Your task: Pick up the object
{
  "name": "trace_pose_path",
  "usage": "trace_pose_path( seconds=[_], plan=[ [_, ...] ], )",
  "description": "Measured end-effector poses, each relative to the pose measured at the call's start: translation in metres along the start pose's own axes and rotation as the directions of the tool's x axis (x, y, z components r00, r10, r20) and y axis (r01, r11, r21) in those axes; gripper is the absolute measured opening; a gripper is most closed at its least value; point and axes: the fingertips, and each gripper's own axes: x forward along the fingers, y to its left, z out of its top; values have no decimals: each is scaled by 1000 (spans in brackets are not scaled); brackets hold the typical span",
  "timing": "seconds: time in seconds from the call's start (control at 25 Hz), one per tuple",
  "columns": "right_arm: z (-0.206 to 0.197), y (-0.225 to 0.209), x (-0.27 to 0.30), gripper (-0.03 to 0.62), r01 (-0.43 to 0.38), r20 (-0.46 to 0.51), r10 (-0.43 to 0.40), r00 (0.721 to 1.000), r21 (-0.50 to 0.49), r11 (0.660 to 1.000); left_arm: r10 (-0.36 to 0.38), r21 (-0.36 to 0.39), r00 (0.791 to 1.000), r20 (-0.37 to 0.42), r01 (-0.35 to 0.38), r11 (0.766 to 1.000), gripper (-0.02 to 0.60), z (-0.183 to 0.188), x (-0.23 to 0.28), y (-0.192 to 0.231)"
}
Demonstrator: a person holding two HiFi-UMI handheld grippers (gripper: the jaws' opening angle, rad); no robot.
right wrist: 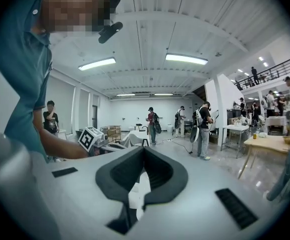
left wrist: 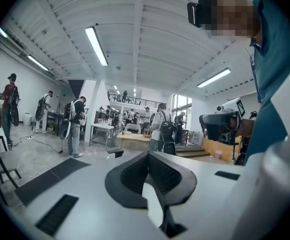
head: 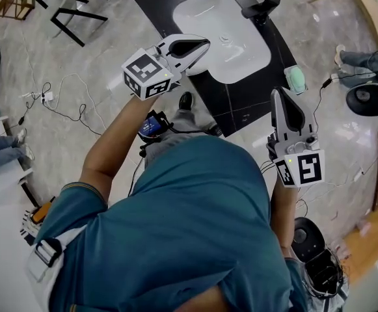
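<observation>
Green bar (head: 296, 78) by sink (head: 205, 8) looks light, maybe slick: pinch its narrow sides; left gripper (head: 203, 45) and right gripper (head: 277, 93) both closed, empty.

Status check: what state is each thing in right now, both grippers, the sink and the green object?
Left gripper: shut, empty.
Right gripper: shut, empty.
Sink: basin empty.
Green object: lying beside the sink, not held.

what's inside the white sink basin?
Only a small drain fitting shows in the white sink basin; otherwise bare. The left gripper overlaps its near-left corner, so that patch is hidden.
</observation>
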Motion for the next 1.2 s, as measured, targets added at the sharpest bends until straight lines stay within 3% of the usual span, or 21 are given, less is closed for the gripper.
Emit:
trace_pose_path(
  seconds=[0.28,0.52,0.6,0.76,0.8,0.88,0.92,1.0,1.12,1.2],
  plan=[
    [-3,-6,12,14,27,-20,-26,999,12,1000,-15,-24,978,-209,10,1000,19,-73,15,29],
    [-9,-15,19,14,53,-41,-52,998,30,998,2,-3,915,-403,-3,1000,229,-140,27,50],
    [-11,-18,21,14,60,-46,-59,997,35,998,-4,4,884,-467,7,1000,330,-163,29,54],
    [-14,-24,26,14,70,-54,-67,996,44,997,19,-6,816,-578,-27,1000,447,-211,29,65],
    [-15,-26,27,14,72,-57,-69,996,47,996,36,-23,810,-585,-61,998,457,-220,27,70],
    [-18,-29,30,14,74,-63,-70,996,51,996,84,-100,819,-567,-170,980,474,-228,23,81],
    [-19,-31,32,14,75,-67,-71,995,54,996,112,-160,831,-545,-234,959,478,-229,20,87],
    [-21,-33,36,14,74,-73,-70,995,59,995,170,-305,850,-498,-355,884,480,-231,15,98],
    [-23,-37,45,14,64,-77,-59,995,65,996,254,-488,848,-464,-484,726,480,-242,5,109],
    [-24,-40,50,14,55,-80,-50,995,66,996,282,-579,840,-464,-528,621,480,-255,-1,111]
  ],
)
